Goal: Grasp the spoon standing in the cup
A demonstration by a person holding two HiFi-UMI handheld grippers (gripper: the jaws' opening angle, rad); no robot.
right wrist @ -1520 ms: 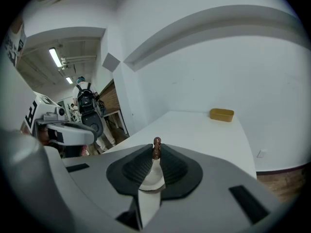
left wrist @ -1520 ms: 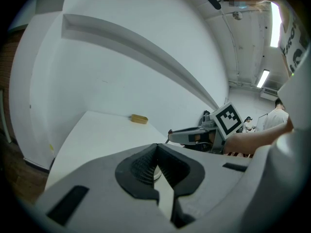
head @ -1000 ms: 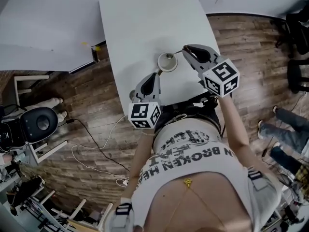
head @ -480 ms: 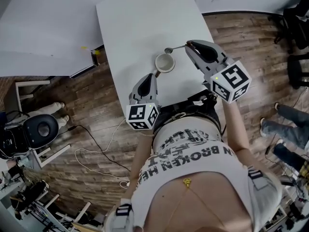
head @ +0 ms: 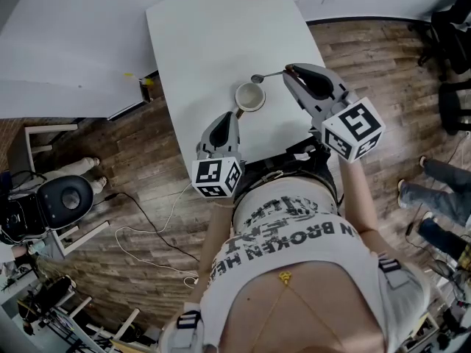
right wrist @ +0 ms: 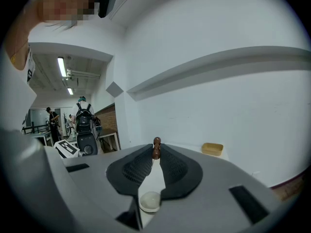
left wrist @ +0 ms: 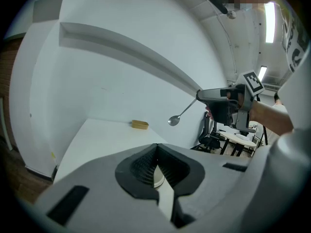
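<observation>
The spoon (head: 268,74), probably light, stiff and slippery, hangs over the cup (head: 250,97), the right gripper's (head: 288,70) jaws pinching its handle end while the left gripper's (head: 234,116) jaws clamp the cup's handle.

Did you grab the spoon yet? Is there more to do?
Looks done: the right gripper is shut on the end of the spoon handle, so the grab is made. In hand: the spoon is held in the air beside the cup, not in it, while the left gripper sits at the cup's near side. Left: probably nothing, except maybe putting the spoon somewhere.
</observation>
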